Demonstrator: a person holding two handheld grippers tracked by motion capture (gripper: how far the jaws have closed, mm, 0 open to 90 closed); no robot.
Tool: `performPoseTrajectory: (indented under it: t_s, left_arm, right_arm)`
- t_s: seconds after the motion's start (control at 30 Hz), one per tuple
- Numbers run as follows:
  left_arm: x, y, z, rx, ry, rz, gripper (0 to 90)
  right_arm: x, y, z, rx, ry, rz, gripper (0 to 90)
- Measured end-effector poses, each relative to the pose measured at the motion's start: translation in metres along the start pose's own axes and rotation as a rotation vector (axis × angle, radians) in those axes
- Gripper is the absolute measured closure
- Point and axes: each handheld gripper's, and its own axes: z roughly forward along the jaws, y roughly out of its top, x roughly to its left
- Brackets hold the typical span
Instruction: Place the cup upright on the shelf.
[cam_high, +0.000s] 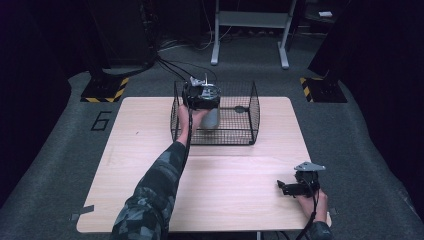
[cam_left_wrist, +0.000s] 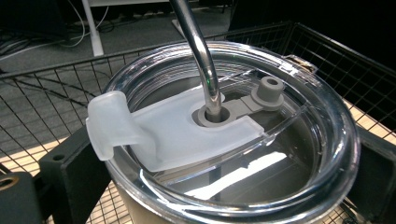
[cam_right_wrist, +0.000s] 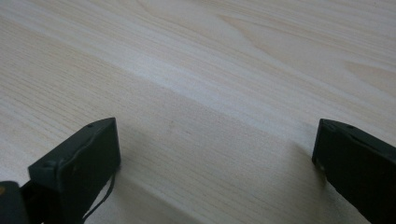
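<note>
So I've got the left gripper clamped either side of the tumbler, just under its clear lid, over the wire basket at the far side of the table. Steel body is probably stiff but slick, so I'd grip low, never that metal straw. Right gripper is wide open, empty, resting near the table's edge

A pale wooden table carries a black wire basket (far edge).
</note>
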Motion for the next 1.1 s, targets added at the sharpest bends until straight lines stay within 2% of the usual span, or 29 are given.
performPoseTrajectory:
  t_s: [0.27, 0.37, 0.83, 0.93, 1.03, 1.1]
  left_arm:
    - [-0.001, -0.005, 0.005, 0.020, 0.004, 0.001, 3.8]
    - [-0.002, -0.006, 0.008, 0.038, 0.002, 0.021, 3.8]
    - [-0.009, -0.010, 0.016, 0.068, 0.004, 0.051, 3.8]
    - [-0.012, -0.011, 0.015, 0.069, 0.004, 0.067, 3.8]
    - [-0.015, -0.013, 0.014, 0.076, 0.002, 0.110, 3.8]
    - [-0.015, -0.015, 0.012, 0.073, -0.002, 0.120, 3.8]
  right_arm:
    - [0.000, 0.000, 0.000, -0.001, -0.001, 0.000, 0.5]
    - [0.000, 0.000, 0.000, -0.001, -0.003, -0.001, 0.6]
    - [0.000, 0.000, 0.000, -0.003, -0.001, -0.001, 0.8]
    - [0.000, 0.000, 0.000, -0.003, -0.002, 0.000, 0.8]
    - [0.000, 0.000, 0.000, -0.003, -0.001, -0.001, 0.8]
    - [0.000, 0.000, 0.000, -0.003, -0.002, -0.001, 0.8]
